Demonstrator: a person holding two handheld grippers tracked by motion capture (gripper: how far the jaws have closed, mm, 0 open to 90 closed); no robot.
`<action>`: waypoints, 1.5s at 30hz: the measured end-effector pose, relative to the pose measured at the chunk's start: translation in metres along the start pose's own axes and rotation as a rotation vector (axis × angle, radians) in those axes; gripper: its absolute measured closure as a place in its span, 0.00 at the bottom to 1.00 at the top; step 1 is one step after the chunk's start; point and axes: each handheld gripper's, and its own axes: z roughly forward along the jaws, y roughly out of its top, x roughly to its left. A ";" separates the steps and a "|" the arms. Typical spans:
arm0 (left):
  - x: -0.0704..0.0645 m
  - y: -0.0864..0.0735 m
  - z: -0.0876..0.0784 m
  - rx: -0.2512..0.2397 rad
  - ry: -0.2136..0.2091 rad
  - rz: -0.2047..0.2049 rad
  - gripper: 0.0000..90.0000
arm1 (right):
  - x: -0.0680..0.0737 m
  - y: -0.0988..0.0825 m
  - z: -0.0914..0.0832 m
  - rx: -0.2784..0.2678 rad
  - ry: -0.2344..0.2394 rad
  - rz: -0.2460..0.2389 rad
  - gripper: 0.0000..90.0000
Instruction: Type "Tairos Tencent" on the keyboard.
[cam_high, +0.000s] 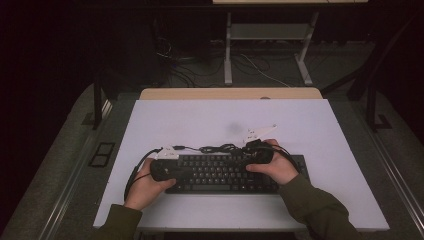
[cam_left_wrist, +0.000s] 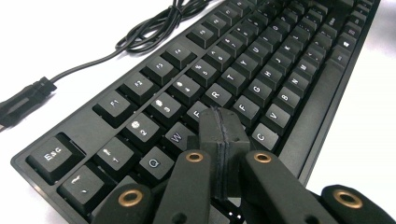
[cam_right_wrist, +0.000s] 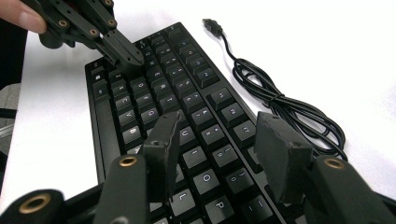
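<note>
- A black keyboard (cam_high: 225, 172) lies at the near edge of a white table (cam_high: 200, 120), in a dark room with a grey floor.
- Its cable (cam_right_wrist: 280, 100) is bundled just behind it.
- The left gripper (cam_left_wrist: 222, 123), jaws pressed together, tips on the keys near E and D.
- The right gripper (cam_right_wrist: 219, 140), jaws spread, hovers over the right-hand keys, pinching nothing.
- Keys: matte plastic, square, white legends.

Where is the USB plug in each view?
High view: the USB plug lies on the white table, just beyond the keyboard's far left corner.
Left gripper view: the plug is at the left edge, left of the Esc key.
Right gripper view: the plug is at top centre, beyond the keyboard.
Shared landmark: the coiled cable running from the plug along the keyboard's far edge.
</note>
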 end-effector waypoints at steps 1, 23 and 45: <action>0.000 0.000 -0.001 0.001 0.001 0.000 0.99 | 0.000 0.000 0.000 0.000 0.000 -0.001 0.56; -0.006 0.003 -0.005 -0.014 -0.015 0.006 0.99 | -0.001 0.000 -0.001 -0.003 -0.002 -0.003 0.56; -0.018 0.007 -0.001 0.001 -0.093 0.030 0.99 | -0.001 0.000 -0.002 -0.005 -0.004 -0.001 0.56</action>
